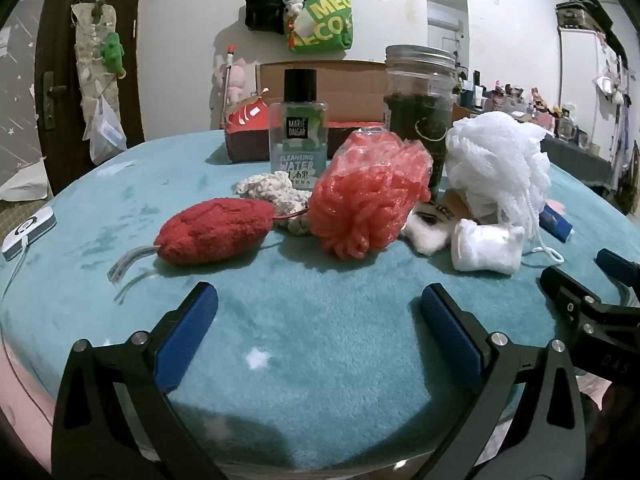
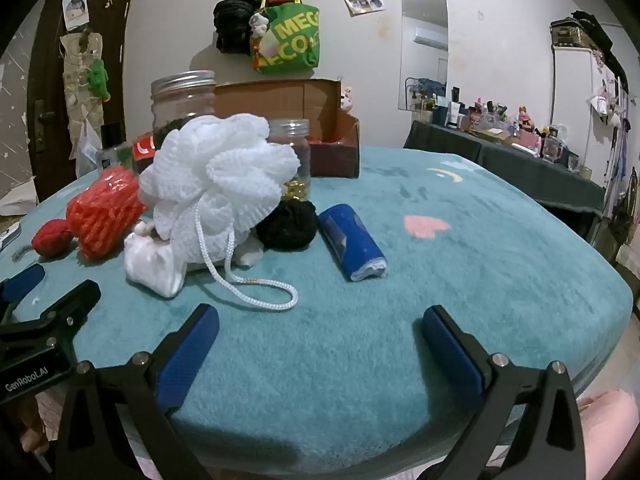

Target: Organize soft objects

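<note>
On the teal fleece cover (image 1: 320,364) lie a red knitted pouch (image 1: 216,230), an orange mesh puff (image 1: 368,196), a cream crocheted piece (image 1: 272,190), a white mesh puff (image 1: 496,164) and a rolled white cloth (image 1: 486,250). The right wrist view adds a black fuzzy puff (image 2: 288,224) and a rolled blue cloth (image 2: 352,240) beside the white mesh puff (image 2: 216,184). My left gripper (image 1: 320,296) stands open and holds nothing, short of the red pouch and orange puff. My right gripper (image 2: 320,316) is open too, just before the white puff's cord loop (image 2: 260,296).
A cleansing-water bottle (image 1: 298,136), a tall lidded jar (image 1: 420,96) and a small jar (image 2: 294,156) stand behind the soft things. An open cardboard box (image 1: 344,92) sits at the back. A white device with a cord (image 1: 28,232) lies at the left edge.
</note>
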Motion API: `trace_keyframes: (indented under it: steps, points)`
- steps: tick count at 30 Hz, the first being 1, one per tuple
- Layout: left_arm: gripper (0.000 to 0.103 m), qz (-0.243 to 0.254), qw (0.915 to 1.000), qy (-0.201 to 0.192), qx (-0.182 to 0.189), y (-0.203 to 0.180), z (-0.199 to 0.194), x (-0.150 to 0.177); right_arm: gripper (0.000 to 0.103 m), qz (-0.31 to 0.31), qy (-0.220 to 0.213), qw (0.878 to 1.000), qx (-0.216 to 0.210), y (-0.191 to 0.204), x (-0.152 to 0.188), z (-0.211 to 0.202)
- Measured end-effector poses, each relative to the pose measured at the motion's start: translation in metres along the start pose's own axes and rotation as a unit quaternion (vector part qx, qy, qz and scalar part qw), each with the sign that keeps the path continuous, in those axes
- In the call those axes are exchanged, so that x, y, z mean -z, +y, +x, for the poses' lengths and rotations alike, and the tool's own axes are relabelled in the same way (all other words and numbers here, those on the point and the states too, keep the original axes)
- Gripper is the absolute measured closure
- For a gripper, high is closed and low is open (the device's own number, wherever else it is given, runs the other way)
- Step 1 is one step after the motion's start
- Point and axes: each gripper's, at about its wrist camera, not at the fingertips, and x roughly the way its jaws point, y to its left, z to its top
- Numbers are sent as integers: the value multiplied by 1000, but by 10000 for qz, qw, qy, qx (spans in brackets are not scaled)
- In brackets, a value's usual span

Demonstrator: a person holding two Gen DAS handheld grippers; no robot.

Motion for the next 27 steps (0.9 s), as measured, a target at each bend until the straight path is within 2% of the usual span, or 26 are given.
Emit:
trace_keyframes:
  steps: [27]
  points:
    - [0, -16, 10000, -32, 9, 0, 0, 0, 0, -46, -2, 10000, 28, 2, 1, 0]
